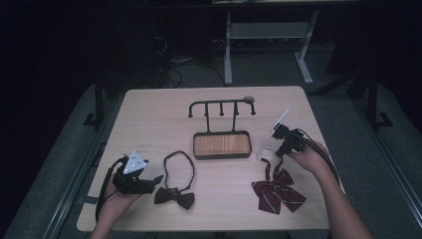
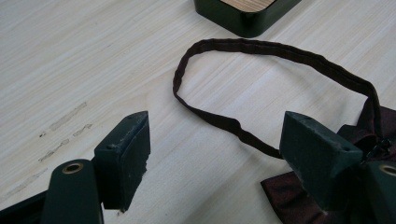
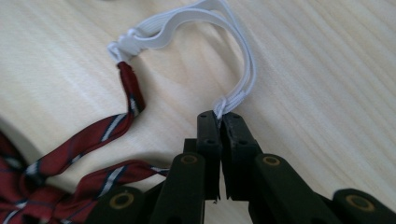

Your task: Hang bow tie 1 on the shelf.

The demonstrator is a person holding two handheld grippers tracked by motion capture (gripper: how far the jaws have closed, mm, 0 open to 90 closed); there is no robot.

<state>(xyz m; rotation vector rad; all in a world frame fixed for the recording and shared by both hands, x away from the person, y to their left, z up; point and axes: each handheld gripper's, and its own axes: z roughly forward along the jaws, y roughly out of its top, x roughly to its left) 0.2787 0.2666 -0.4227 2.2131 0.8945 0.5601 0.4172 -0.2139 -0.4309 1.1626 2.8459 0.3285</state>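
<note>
Right tongs (image 3: pixel 219 119) pinch the white stretchy band (image 3: pixel 196 23) of my red striped bow (image 1: pixel 277 191); left tongs (image 2: pixel 215 154) spread wide. Lifting comes next.

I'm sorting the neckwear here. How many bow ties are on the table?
2. A dark bow tie lies near the front left, beside the left hand-held gripper. A red striped bow tie lies front right; the right hand-held gripper pinches its white elastic band.

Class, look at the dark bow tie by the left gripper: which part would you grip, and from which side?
Probably grip the dark bow tie by its neck strap, coming from above: the thin band lies in an open loop with bare table on both sides, while the knot is bulky.
</note>
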